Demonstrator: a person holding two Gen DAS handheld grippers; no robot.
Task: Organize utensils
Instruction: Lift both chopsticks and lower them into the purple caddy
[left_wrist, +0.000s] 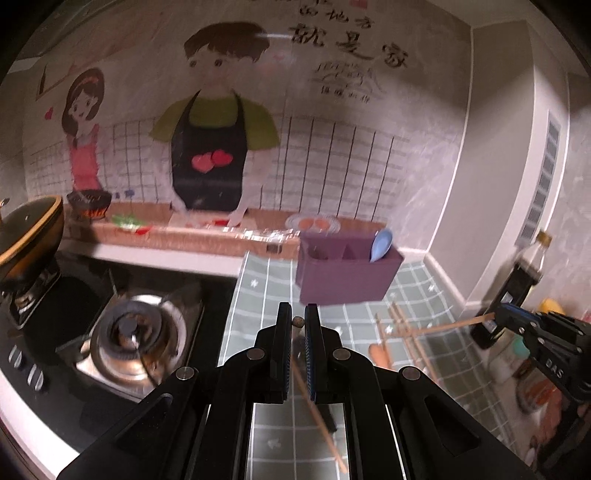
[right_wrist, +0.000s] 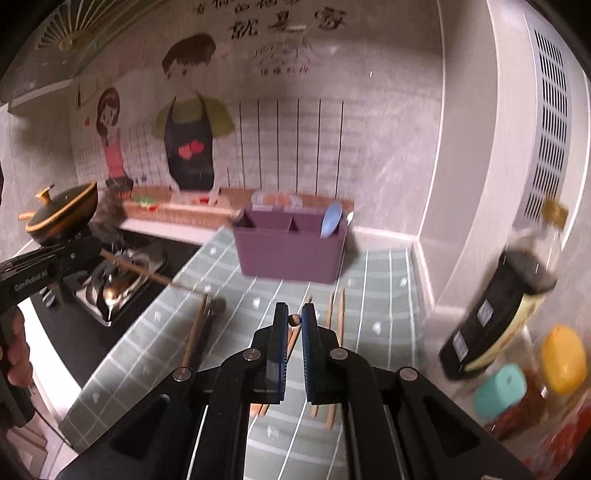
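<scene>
Both claws, the left gripper (left_wrist: 297, 322) and the right gripper (right_wrist: 294, 319), were each clamped on a chopstick's (right_wrist: 136, 268) tip; light, stiff, slippery sticks, likely better pinched mid-shaft, bound for the purple caddy (right_wrist: 288, 258).

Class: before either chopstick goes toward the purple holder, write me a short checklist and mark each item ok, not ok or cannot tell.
1. Left gripper clamps a chopstick: ok.
2. Right gripper clamps a chopstick: ok.
3. Holder upright on the counter: ok.
4. Free compartment: ok, two look empty; the blue spoon fills the right one.
5. All chopsticks collected: not ok, several lie on the counter.
6. Grips firm enough: cannot tell.
</scene>
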